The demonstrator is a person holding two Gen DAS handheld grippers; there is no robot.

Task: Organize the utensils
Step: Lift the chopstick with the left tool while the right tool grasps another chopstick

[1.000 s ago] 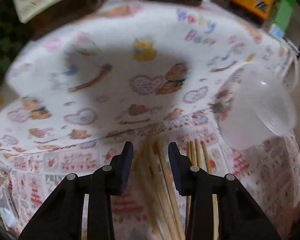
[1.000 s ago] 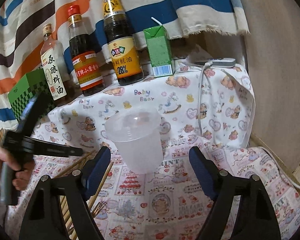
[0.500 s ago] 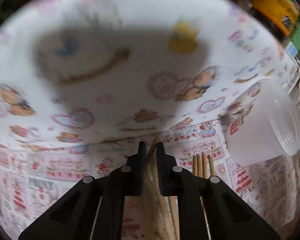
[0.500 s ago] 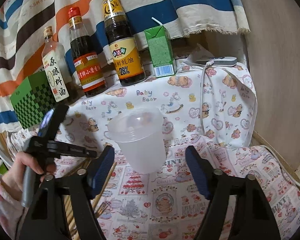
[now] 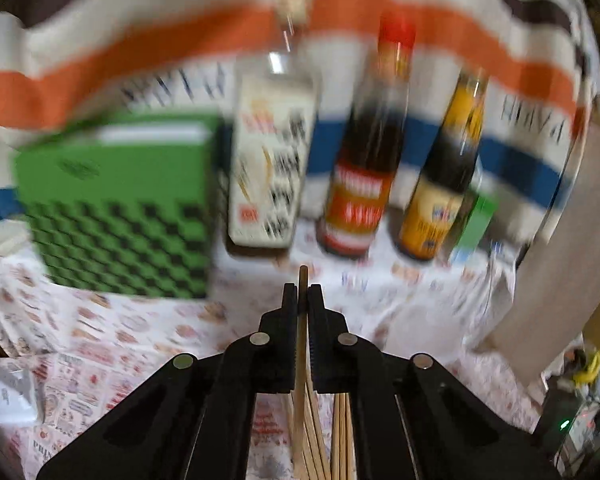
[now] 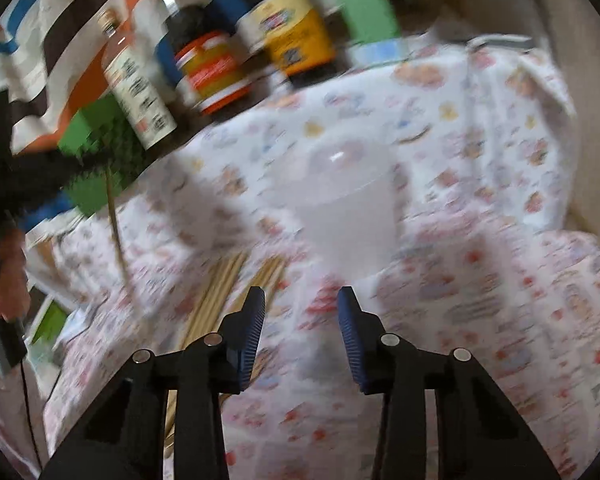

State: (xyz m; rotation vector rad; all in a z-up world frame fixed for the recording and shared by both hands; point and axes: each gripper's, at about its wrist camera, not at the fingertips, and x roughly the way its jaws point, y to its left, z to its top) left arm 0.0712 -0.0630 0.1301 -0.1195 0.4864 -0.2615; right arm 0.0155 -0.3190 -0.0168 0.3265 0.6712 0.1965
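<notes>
My left gripper (image 5: 303, 292) is shut on one wooden chopstick (image 5: 302, 320), whose tip pokes out past the pads. It is raised above the cloth, and several more chopsticks (image 5: 340, 436) lie below it. In the right wrist view the left gripper (image 6: 28, 176) shows at the left edge, with the held chopstick (image 6: 115, 224) hanging down from it. A translucent plastic cup (image 6: 352, 216) stands upright on the cloth. My right gripper (image 6: 301, 294) is just in front of the cup, its jaws closing with nothing between them. A loose pile of chopsticks (image 6: 220, 288) lies left of it.
A green checkered box (image 5: 120, 204), three sauce bottles (image 5: 368, 184) and a green carton (image 6: 364, 4) line the back of the table under a striped cloth. A person's hand (image 6: 4, 276) grips the left tool. A wall (image 5: 560, 240) stands on the right.
The left gripper closed on one chopstick in the pile and lifted it up, swinging to face the bottles. The right gripper's jaws narrowed and it tilted down closer to the cup.
</notes>
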